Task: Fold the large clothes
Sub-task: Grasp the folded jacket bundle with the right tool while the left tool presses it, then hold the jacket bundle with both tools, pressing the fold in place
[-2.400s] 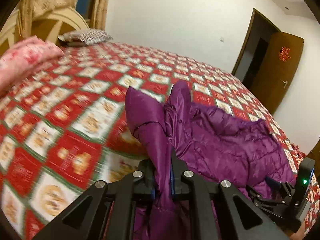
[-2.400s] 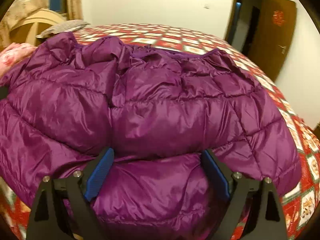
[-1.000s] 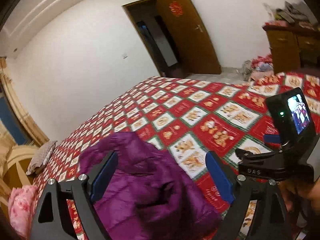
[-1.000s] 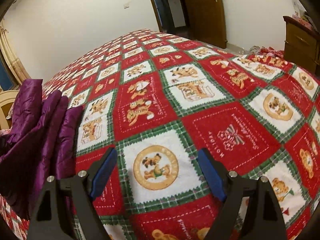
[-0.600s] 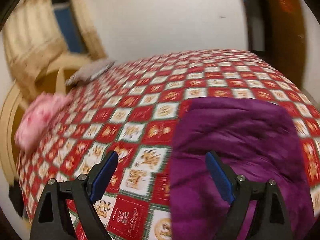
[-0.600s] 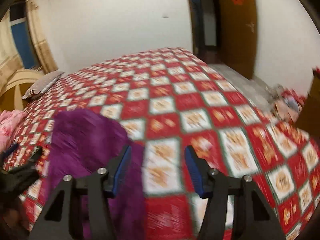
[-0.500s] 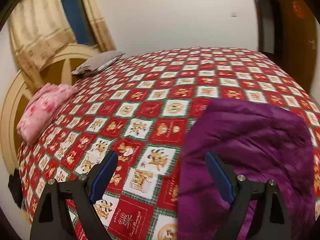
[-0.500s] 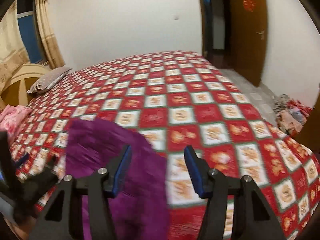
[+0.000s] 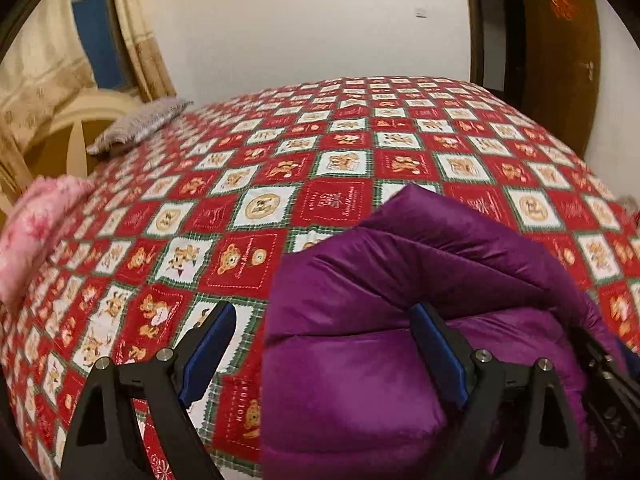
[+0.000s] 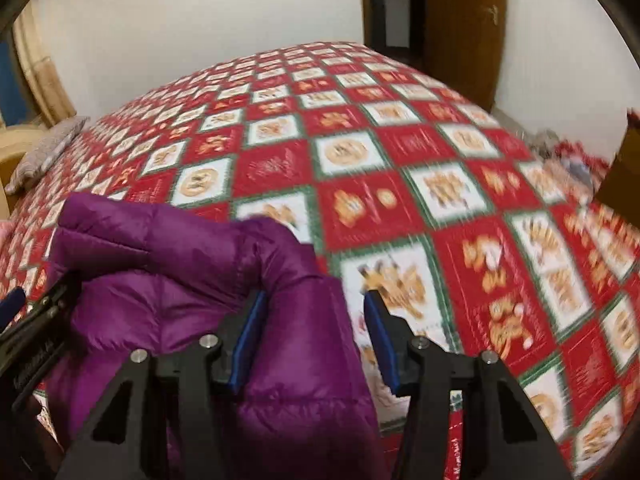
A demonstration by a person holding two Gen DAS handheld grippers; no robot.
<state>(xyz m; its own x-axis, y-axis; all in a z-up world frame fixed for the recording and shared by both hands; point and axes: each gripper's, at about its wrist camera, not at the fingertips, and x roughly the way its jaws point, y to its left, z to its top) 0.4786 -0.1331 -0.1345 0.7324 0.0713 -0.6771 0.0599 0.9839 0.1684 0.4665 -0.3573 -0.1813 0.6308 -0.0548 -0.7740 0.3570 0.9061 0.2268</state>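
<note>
A purple puffer jacket (image 9: 380, 320) lies folded in a thick bundle on the red patchwork bedspread (image 9: 328, 168), near its front edge. My left gripper (image 9: 324, 344) is wide open low over the jacket's left edge. One finger hangs over the bedspread and the other over the jacket, and neither pad presses. In the right wrist view the jacket (image 10: 180, 280) fills the lower left. My right gripper (image 10: 316, 336) stands half open around its right edge. The left pad is against the fabric and the right pad is clear of it.
A pink quilt (image 9: 36, 232), a grey pillow (image 9: 140, 126) and a curved headboard sit at the bed's left end. A brown door (image 9: 560, 60) stands at the far right. Clothes lie on the floor (image 10: 568, 152) beside wooden furniture (image 10: 624, 168).
The left gripper, earlier shut on the jacket, is now open, and both views have swung back over the folded jacket. The right jaws have narrowed around its edge.
</note>
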